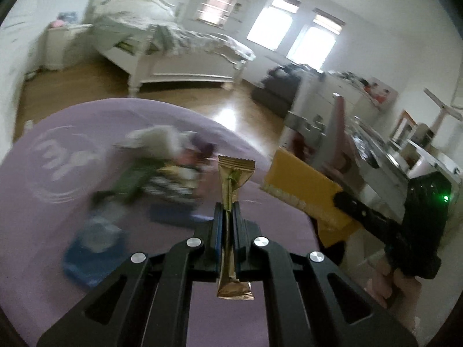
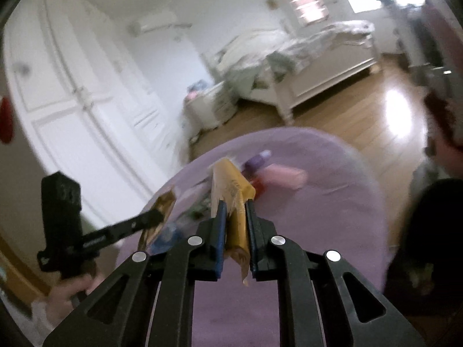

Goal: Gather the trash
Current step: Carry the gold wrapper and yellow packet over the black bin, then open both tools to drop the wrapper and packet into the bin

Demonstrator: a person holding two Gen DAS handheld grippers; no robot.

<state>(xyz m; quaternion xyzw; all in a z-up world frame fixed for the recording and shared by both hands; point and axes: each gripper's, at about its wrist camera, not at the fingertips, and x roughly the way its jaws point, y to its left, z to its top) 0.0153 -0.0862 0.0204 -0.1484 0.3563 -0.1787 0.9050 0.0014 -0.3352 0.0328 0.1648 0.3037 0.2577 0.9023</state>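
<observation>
My left gripper (image 1: 228, 206) is shut on a thin gold snack wrapper (image 1: 234, 173), held upright above the round purple rug (image 1: 72, 202). My right gripper (image 2: 233, 206) is shut on a torn yellow packet (image 2: 231, 185). That packet also shows in the left wrist view (image 1: 301, 185) at the right, with the right gripper (image 1: 341, 199) behind it. In the right wrist view the left gripper (image 2: 157, 215) holds the gold wrapper (image 2: 162, 205) at the left. A blurred pile of wrappers (image 1: 162, 170) and a blue item (image 1: 92, 245) lie on the rug.
A white bed (image 1: 179, 55) stands across the wooden floor (image 1: 202, 101). A cluttered white desk (image 1: 376, 144) is at the right. White wardrobe doors (image 2: 72, 101) fill the left of the right wrist view. Pink and purple items (image 2: 277, 173) lie on the rug (image 2: 318, 217).
</observation>
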